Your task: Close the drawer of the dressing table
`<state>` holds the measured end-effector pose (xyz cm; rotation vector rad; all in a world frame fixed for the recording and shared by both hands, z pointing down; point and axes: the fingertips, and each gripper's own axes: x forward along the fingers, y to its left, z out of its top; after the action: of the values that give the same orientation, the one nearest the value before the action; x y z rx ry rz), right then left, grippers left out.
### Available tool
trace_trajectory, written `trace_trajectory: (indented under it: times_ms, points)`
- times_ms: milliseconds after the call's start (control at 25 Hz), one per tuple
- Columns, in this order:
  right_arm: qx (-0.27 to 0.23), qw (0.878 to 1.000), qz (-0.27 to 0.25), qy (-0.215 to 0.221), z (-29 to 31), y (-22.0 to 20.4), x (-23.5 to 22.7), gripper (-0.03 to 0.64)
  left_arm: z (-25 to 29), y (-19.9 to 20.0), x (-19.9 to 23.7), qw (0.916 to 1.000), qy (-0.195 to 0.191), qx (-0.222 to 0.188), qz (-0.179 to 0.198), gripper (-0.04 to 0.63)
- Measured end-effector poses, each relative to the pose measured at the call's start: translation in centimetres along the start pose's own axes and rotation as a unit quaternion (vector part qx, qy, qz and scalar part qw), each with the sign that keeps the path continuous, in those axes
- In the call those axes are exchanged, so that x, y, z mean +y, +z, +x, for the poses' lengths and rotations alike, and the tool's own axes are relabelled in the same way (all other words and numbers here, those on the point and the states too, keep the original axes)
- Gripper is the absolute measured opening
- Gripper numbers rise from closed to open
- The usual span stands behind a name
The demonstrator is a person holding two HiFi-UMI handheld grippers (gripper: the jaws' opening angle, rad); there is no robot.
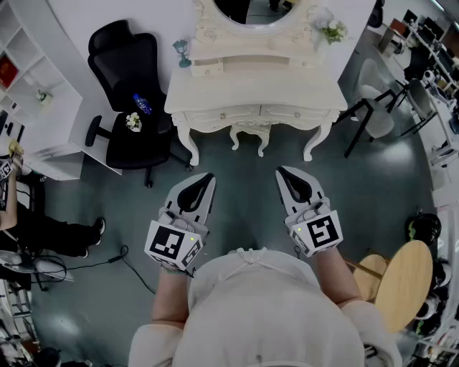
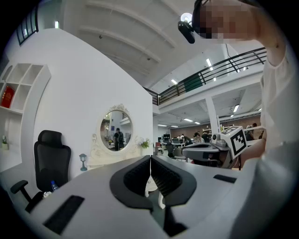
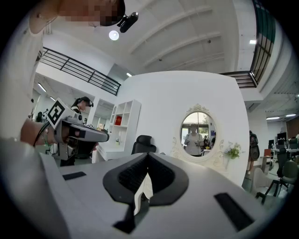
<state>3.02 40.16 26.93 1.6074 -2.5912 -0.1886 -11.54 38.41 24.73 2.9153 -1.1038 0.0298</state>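
**Both claws closed and empty, well short of the dressing table**

The dressing table stands at the top centre of the head view, against the wall, with its oval mirror cut off by the upper edge. Its two front drawers sit under the table top, facing the person. From this steep angle I cannot tell whether either one stands out from the front.

The left claw and the right claw are in the middle of the frame, side by side and pointing level toward the table. A stretch of bare grey floor lies between them and it. In each claw's own view the two dark pads meet at the tips with nothing between them. Only the white table legs show through the gap lower down.

Closed claws probably suit this job. A drawer is shut by pushing on its front, so a blunt closed tip would serve better than a grip. Holding both claws level and aimed at the table probably readies them for that push.

A black office chair stands at the upper left, just beside the table and clear of the straight path ahead.
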Motion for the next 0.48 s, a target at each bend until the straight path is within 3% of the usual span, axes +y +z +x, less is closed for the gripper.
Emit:
trace_trajectory:
  times_ms: [480]
  points:
    - [0.003, 1.0, -0.003, -0.01, -0.2, -0.2, 1.1, 0.002, -1.1, -0.8, 0.0, 0.9999, -0.001, 0.0, -0.011, 0.018]
